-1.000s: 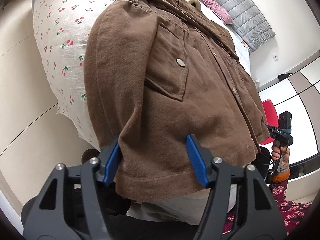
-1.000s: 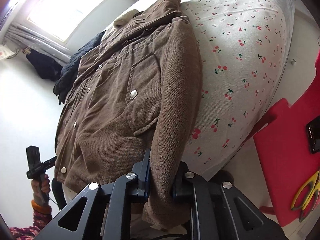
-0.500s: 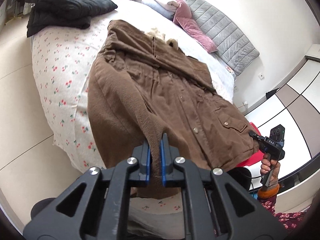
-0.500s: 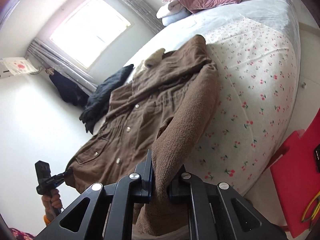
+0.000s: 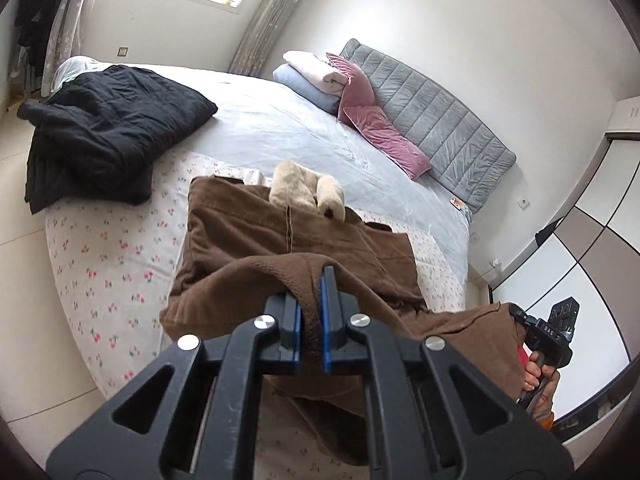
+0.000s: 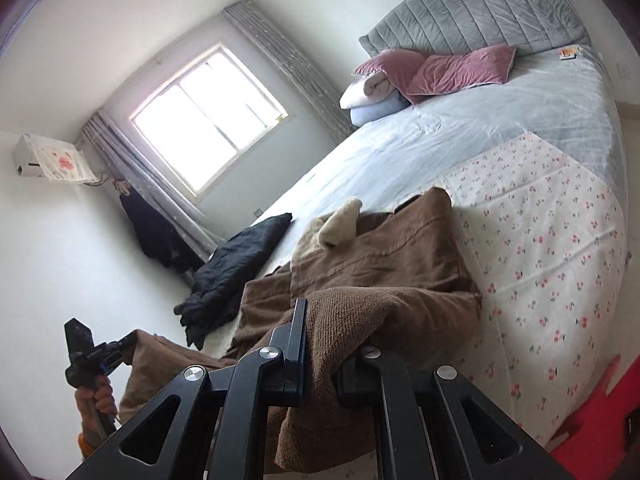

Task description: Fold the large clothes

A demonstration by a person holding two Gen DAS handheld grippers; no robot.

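Note:
A brown jacket (image 5: 280, 232) with a cream fur collar (image 5: 304, 188) lies on the bed, collar toward the headboard. Its lower part is lifted and doubled up toward me. My left gripper (image 5: 310, 292) is shut on a fold of the brown fabric, blue pads pressing both sides. My right gripper (image 6: 320, 320) is shut on the ribbed brown fabric (image 6: 380, 312), which drapes over and hides one finger. Each view shows the other gripper pinching the hem: the right gripper (image 5: 520, 316) at the right edge, the left gripper (image 6: 124, 344) at the lower left.
The bed has a cherry-print sheet (image 5: 112, 248) at its foot and a pale blue cover (image 5: 280, 128) beyond. Black clothing (image 5: 100, 132) lies at the far left. Pink pillows (image 5: 372, 120) and folded bedding lean on the grey headboard (image 5: 440, 120). Something red (image 6: 600, 408) lies beside the bed.
The left gripper's jaws closed on the jacket's hem. Both grippers then rose with the hem, lifting the jacket's lower part off the bed edge toward the collar.

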